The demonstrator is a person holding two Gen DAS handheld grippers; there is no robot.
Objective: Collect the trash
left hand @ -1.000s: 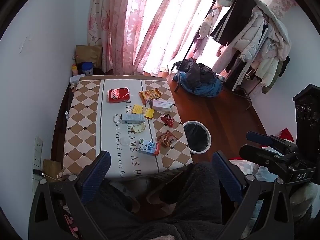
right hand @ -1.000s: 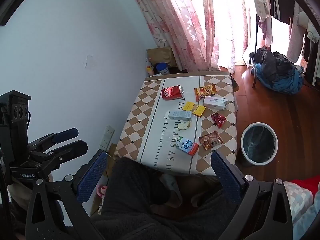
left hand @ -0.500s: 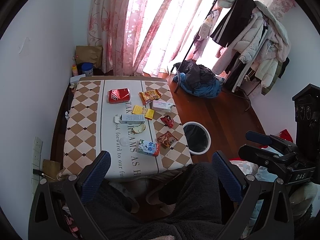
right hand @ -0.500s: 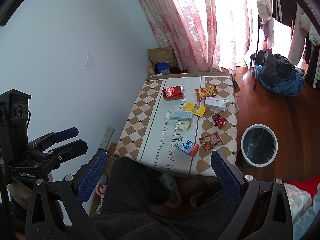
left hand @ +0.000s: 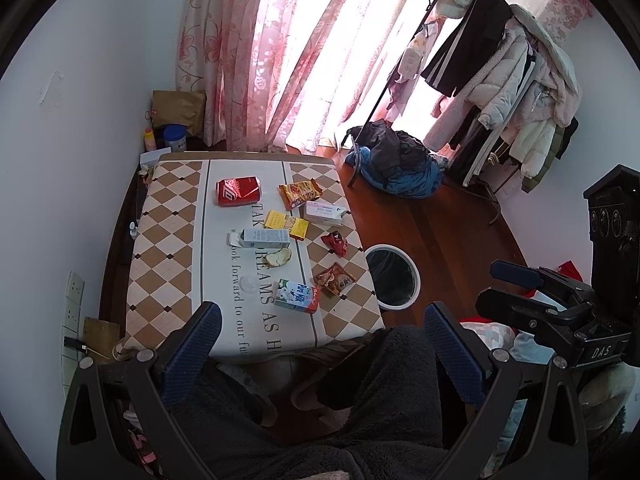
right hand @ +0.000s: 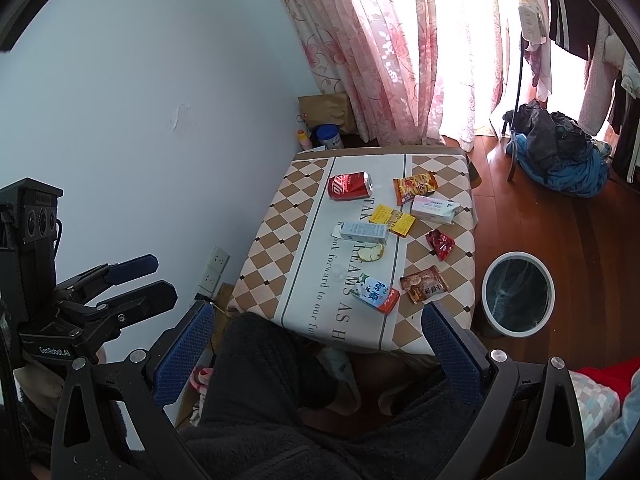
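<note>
Ahead of both gaping, empty grippers, left (left hand: pixel 316 344) and right (right hand: pixel 316 344), the carton (left hand: pixel 298 296) could skid off the slick cloth (left hand: pixel 224 264) if nudged.

Each gripper is a black frame with silver screws and two blue bumpy fingers (left hand: pixel 192 354). One says "DAS", the other "GenRobot.AI". The person wears dark fuzzy pants (right hand: pixel 260 396).

Pink floral curtains (left hand: pixel 280 52) hang across the bright window, and a clothes rack (left hand: pixel 504 76) loaded with pale coats stands on the wooden floor (right hand: pixel 560 224). A heap of dark and blue clothing (left hand: pixel 396 168) lies beneath it. A brown paper bag (right hand: pixel 326 110) leans in the corner beside a blue-lidded canister (right hand: pixel 328 136).
</note>
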